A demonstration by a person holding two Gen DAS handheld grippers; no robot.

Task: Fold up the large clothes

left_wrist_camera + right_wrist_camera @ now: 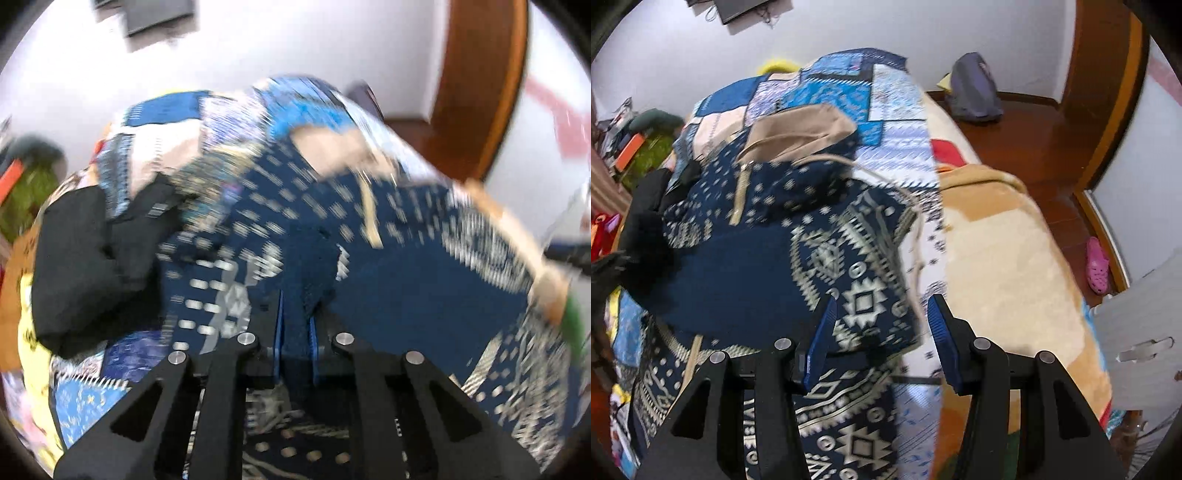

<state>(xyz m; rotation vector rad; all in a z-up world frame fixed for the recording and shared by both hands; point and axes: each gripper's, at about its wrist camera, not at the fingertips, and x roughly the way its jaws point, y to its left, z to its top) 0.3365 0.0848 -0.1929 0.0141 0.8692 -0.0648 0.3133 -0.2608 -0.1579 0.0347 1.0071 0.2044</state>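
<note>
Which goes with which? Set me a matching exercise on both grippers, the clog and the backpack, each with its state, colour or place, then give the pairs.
Column one:
1. left gripper
2. right gripper
3. clog
4. backpack

Column two:
a. stands on the wooden floor against the white wall
b. jaws apart
c. shut on fabric of the navy patterned hoodie
d. pink

Pairs: 1-c, 2-b, 3-d, 4-a
</note>
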